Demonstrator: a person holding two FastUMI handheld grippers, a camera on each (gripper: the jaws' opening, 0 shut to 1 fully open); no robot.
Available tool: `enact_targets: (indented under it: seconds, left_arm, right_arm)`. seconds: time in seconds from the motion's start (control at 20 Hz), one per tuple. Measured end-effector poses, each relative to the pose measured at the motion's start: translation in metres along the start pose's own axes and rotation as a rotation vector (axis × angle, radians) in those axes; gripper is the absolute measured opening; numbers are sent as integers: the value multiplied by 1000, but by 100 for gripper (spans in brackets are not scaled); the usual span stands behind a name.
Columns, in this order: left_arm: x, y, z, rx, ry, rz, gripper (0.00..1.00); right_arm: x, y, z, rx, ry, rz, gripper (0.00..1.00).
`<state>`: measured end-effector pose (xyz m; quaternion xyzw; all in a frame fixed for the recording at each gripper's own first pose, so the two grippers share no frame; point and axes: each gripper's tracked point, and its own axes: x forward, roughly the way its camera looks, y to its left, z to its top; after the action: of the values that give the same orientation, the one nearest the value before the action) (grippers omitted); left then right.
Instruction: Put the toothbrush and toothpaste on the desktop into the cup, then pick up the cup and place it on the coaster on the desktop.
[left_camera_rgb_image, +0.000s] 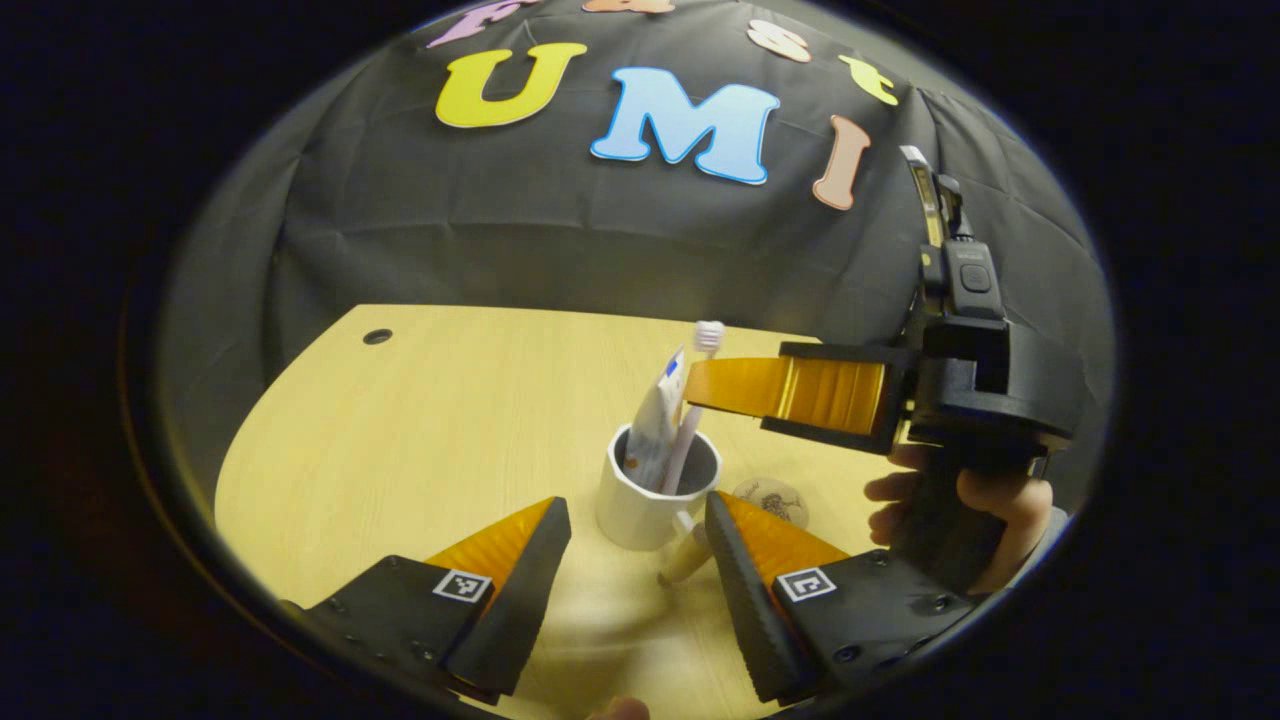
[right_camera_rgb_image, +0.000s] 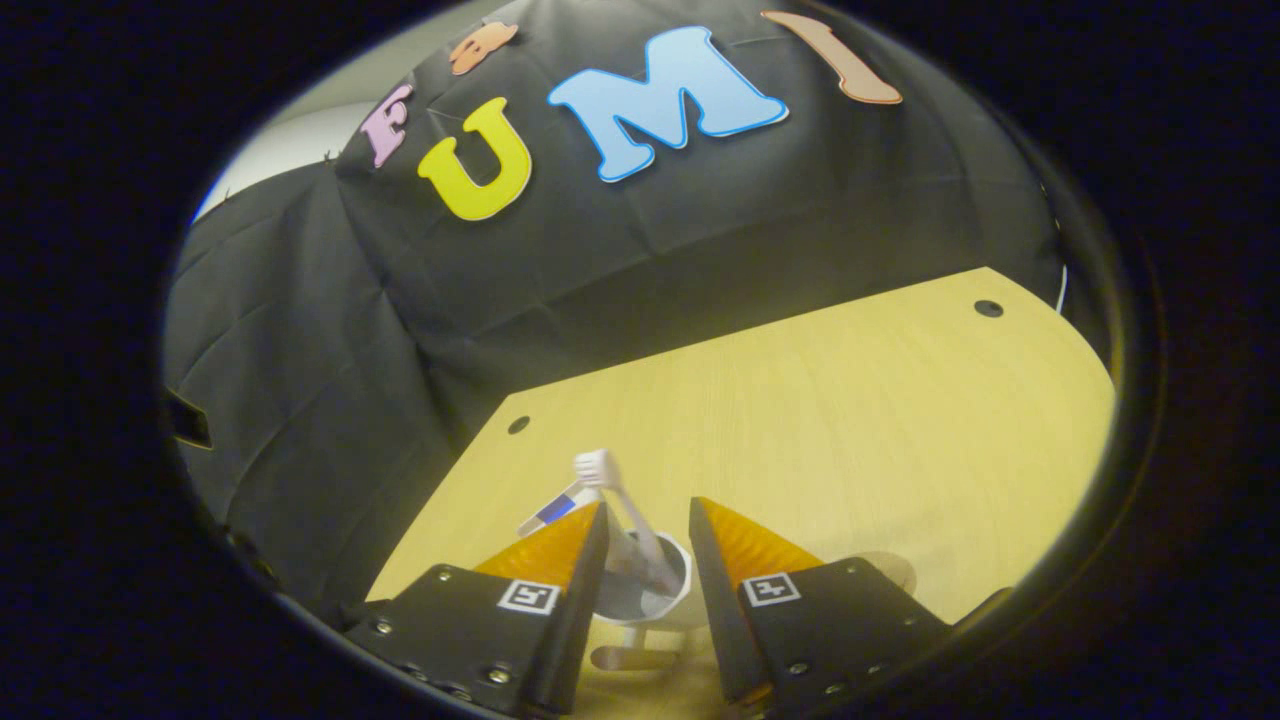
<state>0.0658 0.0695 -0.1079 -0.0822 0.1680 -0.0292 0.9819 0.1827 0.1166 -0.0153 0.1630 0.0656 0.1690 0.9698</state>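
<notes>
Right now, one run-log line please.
white ceramic cup: holds pink toothbrush, toothpaste tube | round coaster: bare | right gripper: open above cup | left gripper: open

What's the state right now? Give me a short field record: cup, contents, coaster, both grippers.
cup: white cup upright on the desk, handle toward the left gripper's camera
contents: toothbrush and toothpaste both stand in the cup, leaning
coaster: round coaster flat on the desk just beside the cup, nothing on it
left gripper: left gripper open, low in front of the cup, not touching it
right gripper: right gripper open, above the cup with the toothbrush between its fingers, not gripped
remaining: cup not yet on the coaster
</notes>
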Motion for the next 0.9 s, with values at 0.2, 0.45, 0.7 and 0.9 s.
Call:
enact_targets:
  seconds: [0.2, 0.45, 0.7, 0.9]
  left_arm:
    - [-2, -10, -1, -11, 8, 5, 89]
    - [4, -22, -7, -31, 48, 15, 84]
    - [22, -28, -19, -59, 138, 15, 93]
    - [34, -26, -30, -62, 254, 36, 84]
  right_arm:
    - [-15, -7, 13, 0, -24, -4, 96]
    - [-37, -25, 33, 4, -62, -37, 96]
    - [-67, -56, 54, -44, -114, -119, 96]
    - [-90, -73, 67, -106, -141, -171, 96]
